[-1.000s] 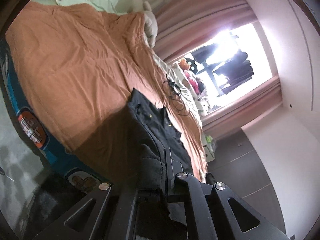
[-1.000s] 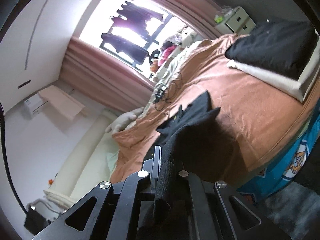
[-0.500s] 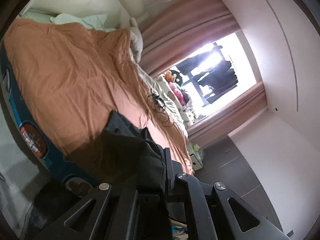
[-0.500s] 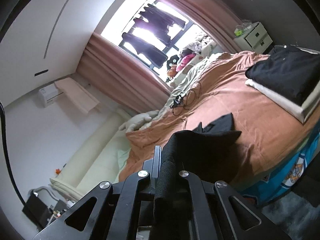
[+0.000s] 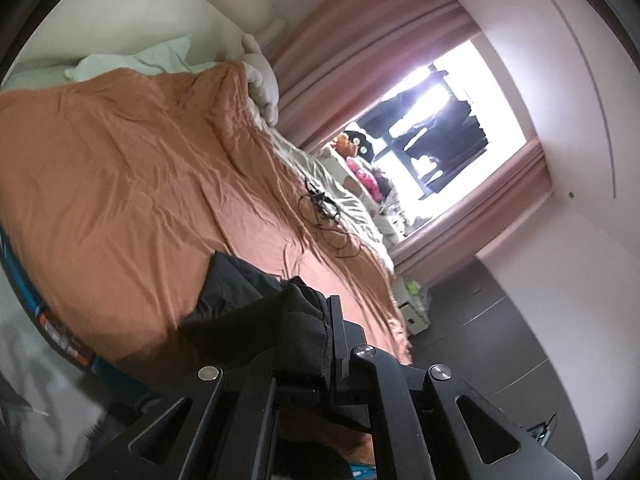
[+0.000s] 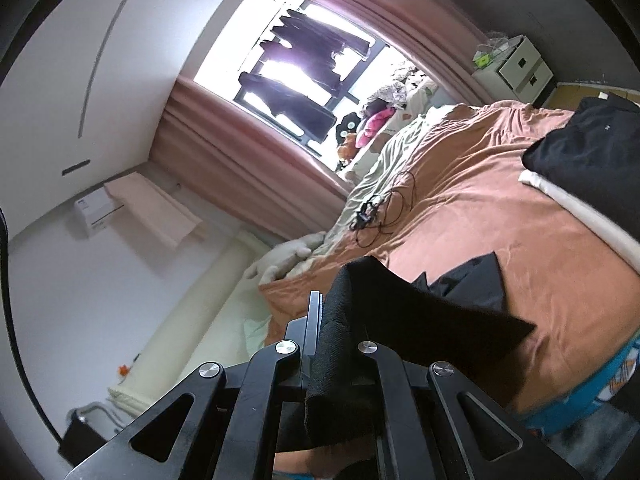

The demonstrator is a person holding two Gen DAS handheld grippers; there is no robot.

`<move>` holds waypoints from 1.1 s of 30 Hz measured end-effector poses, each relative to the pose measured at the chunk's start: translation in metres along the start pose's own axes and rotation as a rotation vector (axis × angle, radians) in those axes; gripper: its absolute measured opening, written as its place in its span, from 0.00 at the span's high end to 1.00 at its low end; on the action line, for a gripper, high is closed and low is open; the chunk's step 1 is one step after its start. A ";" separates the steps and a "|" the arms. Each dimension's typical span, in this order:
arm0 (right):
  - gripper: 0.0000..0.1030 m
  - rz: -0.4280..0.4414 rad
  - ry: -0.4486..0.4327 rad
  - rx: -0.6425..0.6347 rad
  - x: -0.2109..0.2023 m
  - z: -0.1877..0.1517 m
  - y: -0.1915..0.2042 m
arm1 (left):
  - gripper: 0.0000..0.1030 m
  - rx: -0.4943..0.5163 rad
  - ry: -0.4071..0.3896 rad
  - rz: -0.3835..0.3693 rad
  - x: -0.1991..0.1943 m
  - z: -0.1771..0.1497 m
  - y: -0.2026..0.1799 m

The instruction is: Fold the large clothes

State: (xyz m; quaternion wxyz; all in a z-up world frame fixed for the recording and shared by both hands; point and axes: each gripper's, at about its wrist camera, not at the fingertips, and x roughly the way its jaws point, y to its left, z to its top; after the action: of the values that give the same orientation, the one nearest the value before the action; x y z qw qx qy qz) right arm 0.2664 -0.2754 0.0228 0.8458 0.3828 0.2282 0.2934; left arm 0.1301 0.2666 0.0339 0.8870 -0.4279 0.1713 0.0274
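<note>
A black garment (image 5: 236,300) is held up over the near edge of a bed with an orange cover (image 5: 120,184). My left gripper (image 5: 308,320) is shut on a bunched black edge of it. My right gripper (image 6: 340,320) is shut on another edge of the black garment (image 6: 420,316), which stretches to the right and hangs down over the orange cover (image 6: 480,200). Part of the cloth still trails on the bed.
A folded black garment (image 6: 592,148) lies on a white one (image 6: 580,204) at the bed's right side. A tangle of black cables (image 5: 324,216) lies mid-bed. A window with pink curtains (image 6: 240,140), a white drawer unit (image 6: 516,64) and pillows (image 5: 140,60) lie beyond.
Both grippers have lifted and pulled back from the bed with the black garment in them. Less of the garment lies on the cover now, and more of the room shows.
</note>
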 end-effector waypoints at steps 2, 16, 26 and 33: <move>0.97 -0.025 0.010 -0.001 0.017 0.008 -0.003 | 0.98 0.002 0.012 0.016 0.019 0.010 -0.001; 0.97 -0.192 0.127 0.014 0.128 0.044 -0.070 | 0.98 -0.026 0.112 0.096 0.172 0.052 0.017; 0.97 -0.308 0.222 0.077 0.209 0.037 -0.144 | 0.98 -0.039 0.228 0.234 0.276 0.044 0.064; 0.96 -0.376 0.257 0.076 0.255 0.029 -0.177 | 0.96 -0.085 0.283 0.299 0.325 0.036 0.109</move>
State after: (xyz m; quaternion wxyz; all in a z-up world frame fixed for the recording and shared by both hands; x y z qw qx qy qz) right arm 0.5256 -0.2141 -0.1394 0.8345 0.3248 0.4122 0.1680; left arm 0.4244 0.3308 -0.1334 0.8214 -0.4343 0.3544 0.1054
